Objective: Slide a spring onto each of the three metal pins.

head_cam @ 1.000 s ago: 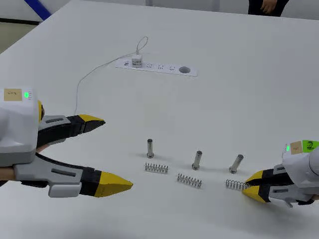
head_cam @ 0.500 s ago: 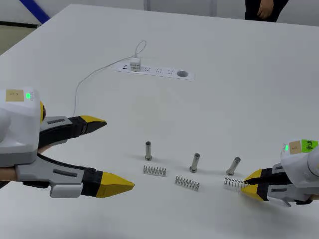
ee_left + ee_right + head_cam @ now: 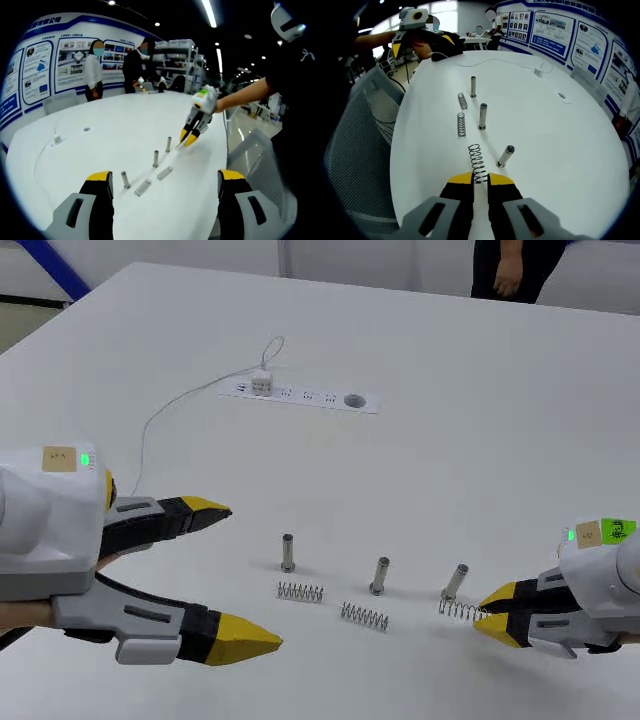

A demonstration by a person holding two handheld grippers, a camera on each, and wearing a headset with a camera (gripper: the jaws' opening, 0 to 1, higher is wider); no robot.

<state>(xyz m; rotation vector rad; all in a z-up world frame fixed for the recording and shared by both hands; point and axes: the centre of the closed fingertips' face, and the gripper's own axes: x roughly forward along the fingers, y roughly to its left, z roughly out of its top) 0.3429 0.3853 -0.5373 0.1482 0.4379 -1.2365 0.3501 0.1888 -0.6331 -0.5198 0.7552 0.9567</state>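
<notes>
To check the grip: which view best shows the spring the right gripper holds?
The right gripper view: the spring is large, coils clear, one end in the right gripper. Head view: small, side-on. Left gripper view: a faint speck.

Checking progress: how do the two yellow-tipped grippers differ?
The left gripper is wide open and empty; the right gripper is shut on one end of a small metal coil spring. The left is far from the rightmost short steel pin; the right is beside it. Both are black with yellow tips.

Left hand-held gripper (image 3: 165, 179) gapes wide before three upright pins (image 3: 155, 158) and two loose springs (image 3: 142, 187).
</notes>
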